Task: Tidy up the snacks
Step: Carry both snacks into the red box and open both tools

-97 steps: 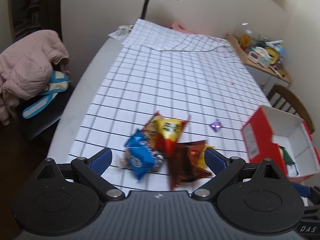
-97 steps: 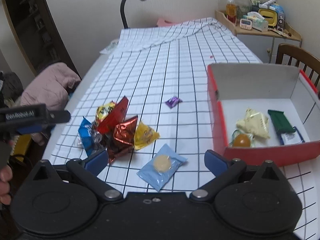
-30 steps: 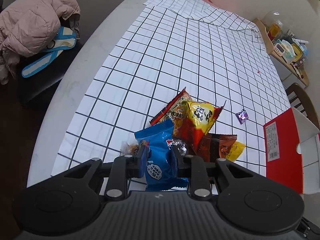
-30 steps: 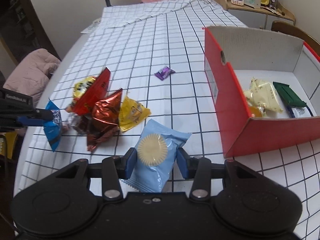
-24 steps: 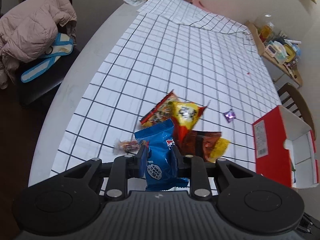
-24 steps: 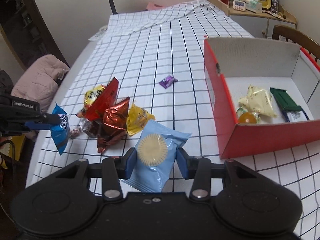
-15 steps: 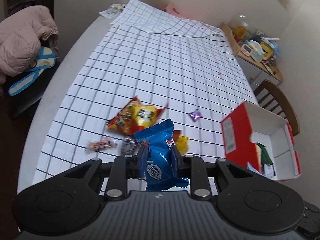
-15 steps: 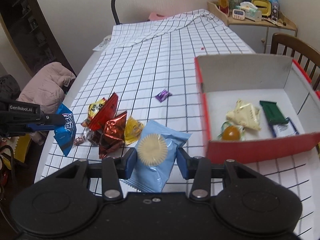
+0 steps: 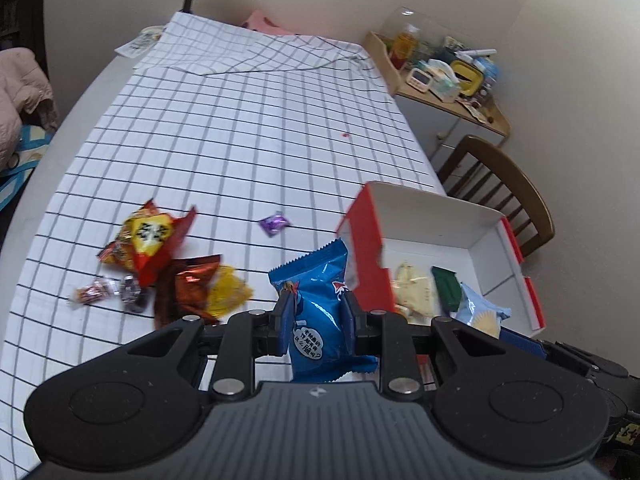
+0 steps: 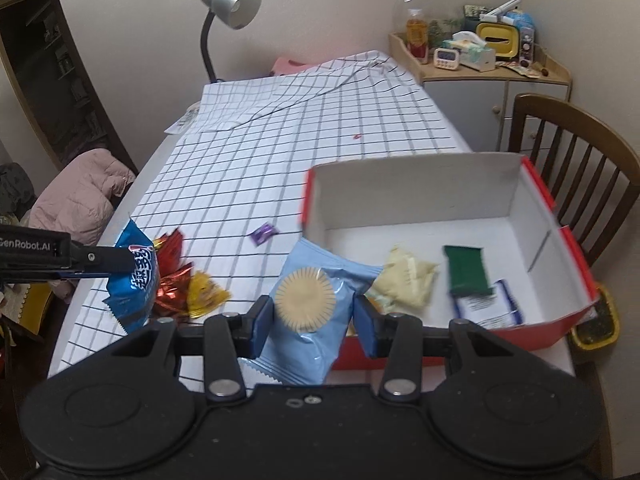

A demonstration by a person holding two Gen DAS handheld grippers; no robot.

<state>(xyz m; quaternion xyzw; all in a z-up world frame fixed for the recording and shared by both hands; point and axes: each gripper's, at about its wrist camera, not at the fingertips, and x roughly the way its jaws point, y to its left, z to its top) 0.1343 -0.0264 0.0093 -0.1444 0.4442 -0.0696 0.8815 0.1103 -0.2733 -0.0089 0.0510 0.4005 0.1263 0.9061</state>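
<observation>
I'm holding both grippers angled down over the tabletop (image 10: 248, 136). The left gripper (image 9: 316, 316) is pinching the dark blue snack packet (image 9: 320, 312) between nearly closed jaws, upright and clear of the cloth. The right gripper (image 10: 310, 320) is clamping the light blue cookie packet (image 10: 312, 304) at a moderate opening, its pads pressing both sides.

Compared with a second ago, both hands have come up and swung toward the red box (image 10: 540, 200): then the blue packet was just above the snack pile, and the cookie packet was over bare cloth; now the cookie packet is hanging at the box's near wall.

Inside the box I'm seeing a pale yellow packet (image 10: 404, 276), a green bar (image 10: 466, 270) and a white-and-blue packet (image 10: 488, 304). Left on the cloth are the red, brown and yellow snack pile (image 9: 172, 256) and, apart from it, a purple candy (image 9: 274, 223).
</observation>
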